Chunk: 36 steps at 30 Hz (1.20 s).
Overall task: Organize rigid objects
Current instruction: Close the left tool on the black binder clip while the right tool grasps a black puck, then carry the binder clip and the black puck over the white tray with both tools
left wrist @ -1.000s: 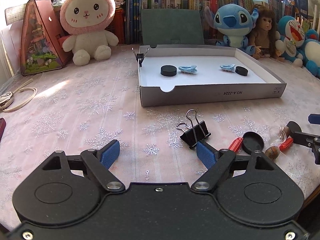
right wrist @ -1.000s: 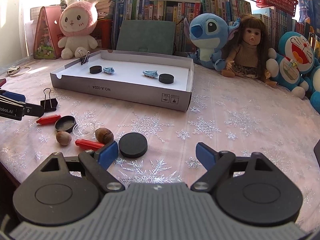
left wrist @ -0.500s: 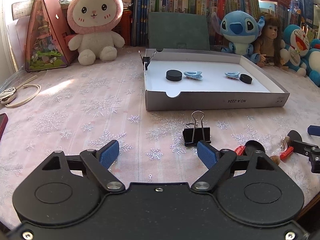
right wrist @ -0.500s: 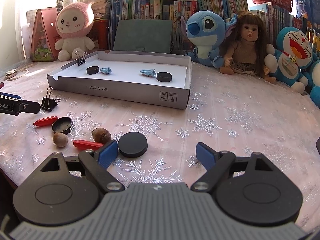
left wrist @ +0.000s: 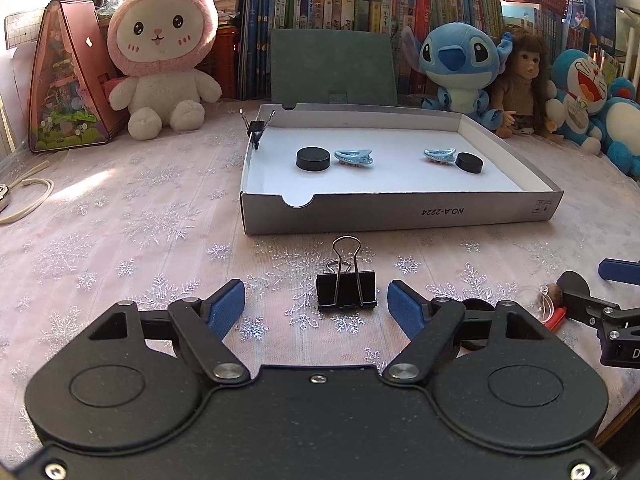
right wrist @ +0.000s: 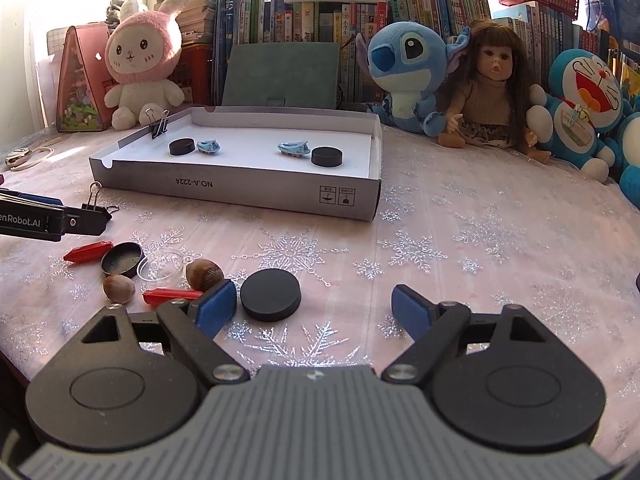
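Binder clip stands on the snowflake tablecloth squarely between the blue pads of my left gripper, wire handles pointing away from me; the fingers are spread wide and touch nothing. Straight ahead of that gripper lies the grey cardboard tray, holding two black discs, two light-blue hair clips, and a second binder clip pinched onto its far left wall.

My right gripper is also spread apart, empty. A black disc lies on the cloth just inside its left pad, close to it, though I cannot tell whether they touch. Left of that pad sits a small cluster: two red pieces, a black cap lying open side up, a clear ring-shaped piece and two brown nuts. Further left, my other gripper's finger reaches in at the clip.

Beyond the tray, plush toys, a doll and shelved books line the back.
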Motion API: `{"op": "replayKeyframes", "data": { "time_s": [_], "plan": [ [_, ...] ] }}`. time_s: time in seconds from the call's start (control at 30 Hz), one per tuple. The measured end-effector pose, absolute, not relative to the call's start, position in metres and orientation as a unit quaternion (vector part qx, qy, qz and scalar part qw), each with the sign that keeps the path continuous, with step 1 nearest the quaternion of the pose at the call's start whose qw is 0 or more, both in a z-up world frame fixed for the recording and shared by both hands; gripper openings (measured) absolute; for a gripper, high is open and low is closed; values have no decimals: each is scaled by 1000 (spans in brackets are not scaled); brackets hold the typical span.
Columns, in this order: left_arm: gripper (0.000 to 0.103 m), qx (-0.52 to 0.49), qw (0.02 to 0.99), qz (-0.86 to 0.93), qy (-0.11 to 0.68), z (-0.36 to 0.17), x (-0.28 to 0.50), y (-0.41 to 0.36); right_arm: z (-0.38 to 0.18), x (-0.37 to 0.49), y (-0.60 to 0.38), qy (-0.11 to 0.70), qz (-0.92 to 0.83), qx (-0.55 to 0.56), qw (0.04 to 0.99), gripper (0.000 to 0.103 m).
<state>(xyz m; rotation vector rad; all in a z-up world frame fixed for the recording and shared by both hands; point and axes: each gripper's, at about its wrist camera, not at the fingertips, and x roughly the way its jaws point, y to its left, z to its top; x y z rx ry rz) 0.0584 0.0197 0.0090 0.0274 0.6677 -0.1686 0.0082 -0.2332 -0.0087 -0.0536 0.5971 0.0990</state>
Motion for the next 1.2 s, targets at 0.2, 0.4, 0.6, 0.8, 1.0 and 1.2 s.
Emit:
{"op": "replayKeyframes", "data": {
  "time_s": [0.2,0.4,0.6,0.8,1.0,1.2],
  "plan": [
    [67,26,943,-84,321,6,57,14,-10,7,-232,288,49,-27,956,90],
    [50,25,945,-89,313,6,51,11,-8,1,-226,280,66,-35,957,78],
    [40,37,946,-95,307,5,49,4,-7,0,-219,275,72,-40,958,64],
    [30,39,947,-93,306,8,46,3,-5,-2,-214,270,76,-49,959,38],
    [30,24,947,-93,305,14,46,10,2,1,-214,263,71,-49,961,37],
    [30,15,950,-100,295,29,47,17,12,7,-222,257,58,-29,964,37]
  ]
}}
